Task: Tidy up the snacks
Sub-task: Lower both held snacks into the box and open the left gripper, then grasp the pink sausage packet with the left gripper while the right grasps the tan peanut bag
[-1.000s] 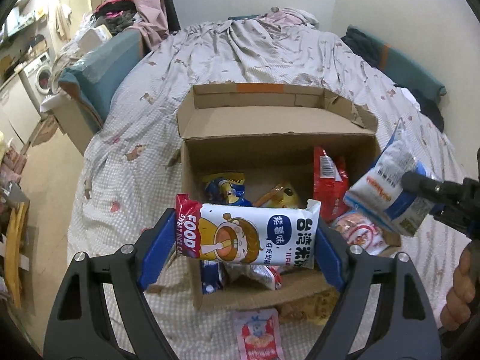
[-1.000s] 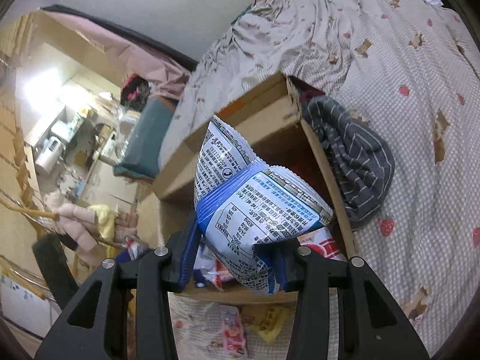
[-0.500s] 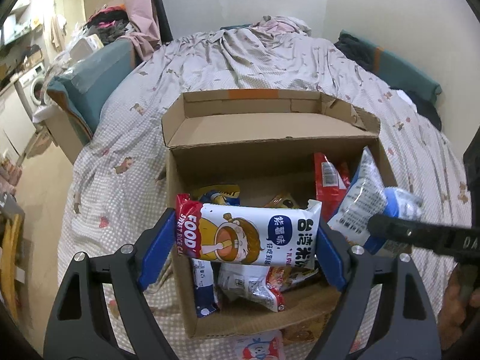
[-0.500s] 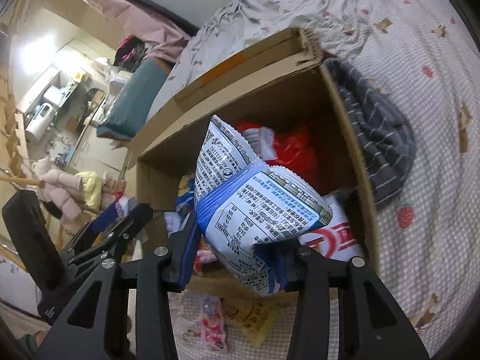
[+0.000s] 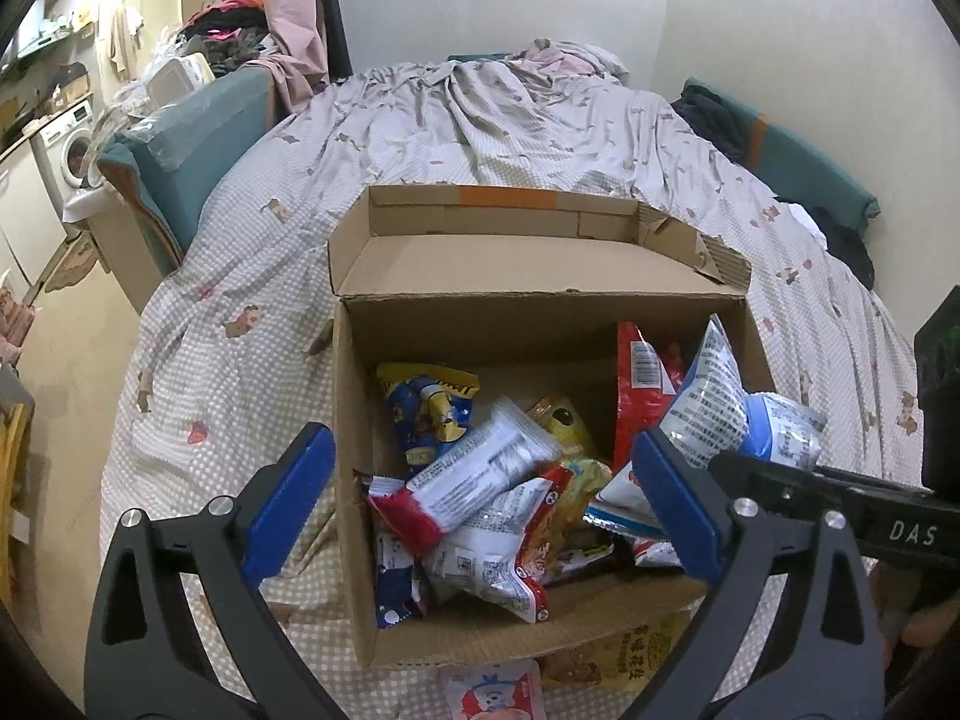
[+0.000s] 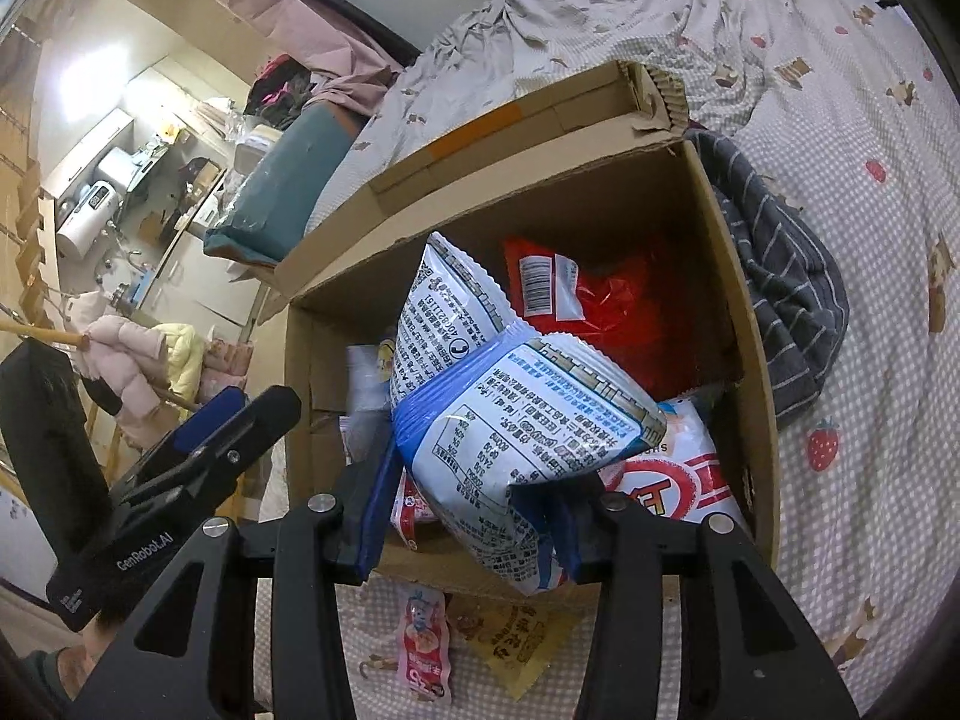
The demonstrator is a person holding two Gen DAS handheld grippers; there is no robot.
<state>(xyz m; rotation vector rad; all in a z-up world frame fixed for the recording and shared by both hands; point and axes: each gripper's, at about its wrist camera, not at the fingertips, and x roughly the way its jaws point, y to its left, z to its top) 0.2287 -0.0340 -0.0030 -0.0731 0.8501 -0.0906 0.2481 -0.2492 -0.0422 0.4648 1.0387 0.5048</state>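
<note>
Left gripper (image 5: 480, 498) jaws spread wide and empty over the cardboard box (image 5: 354, 450) on the bed (image 5: 480, 120), snack packets (image 5: 480, 474) heaped inside, right gripper (image 6: 474, 516) jaws clamping a blue-and-white snack bag (image 6: 510, 414) above the box's right side

Your bed (image 5: 420, 138) wears a checked cover with small prints. The open cardboard box (image 5: 360, 540) sits on it at centre. At 6 o'clock a pink packet (image 5: 492, 693) and a yellow packet (image 5: 618, 654) lie flat; at 3 o'clock a striped grey garment (image 6: 786, 300) touches the box.
</note>
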